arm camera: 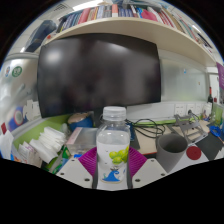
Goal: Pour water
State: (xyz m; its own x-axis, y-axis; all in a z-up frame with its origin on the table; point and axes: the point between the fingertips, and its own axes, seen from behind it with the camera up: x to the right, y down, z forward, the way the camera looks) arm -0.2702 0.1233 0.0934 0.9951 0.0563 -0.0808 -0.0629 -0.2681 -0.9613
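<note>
Behind everything we see a large dark monitor (105, 68) with a bookshelf (120, 12) above it, and below them a cluttered tabletop (160, 128) carrying cables, boxes and small items we cannot name with confidence. Nearer, to the right of the fingers, stands a grey cup (172, 150), which we judge to be where the water should go. Closest of all, a clear bottle (114, 148) with a white cap (114, 113) stands upright between the fingers of our hand-held gripper (113, 166); the purple pads (88, 160) sit at either side of its lower body, but we cannot tell whether both actually press on it or merely flank it. That matters: if the hold is loose, the bottle could slip or twist once tilted. The cap looks to be on, so tipping now would pour nothing, and a hurried swing could knock the cup over. The bottle hides what lies directly behind it, its base is cut off from view, and we cannot make out its water level.
</note>
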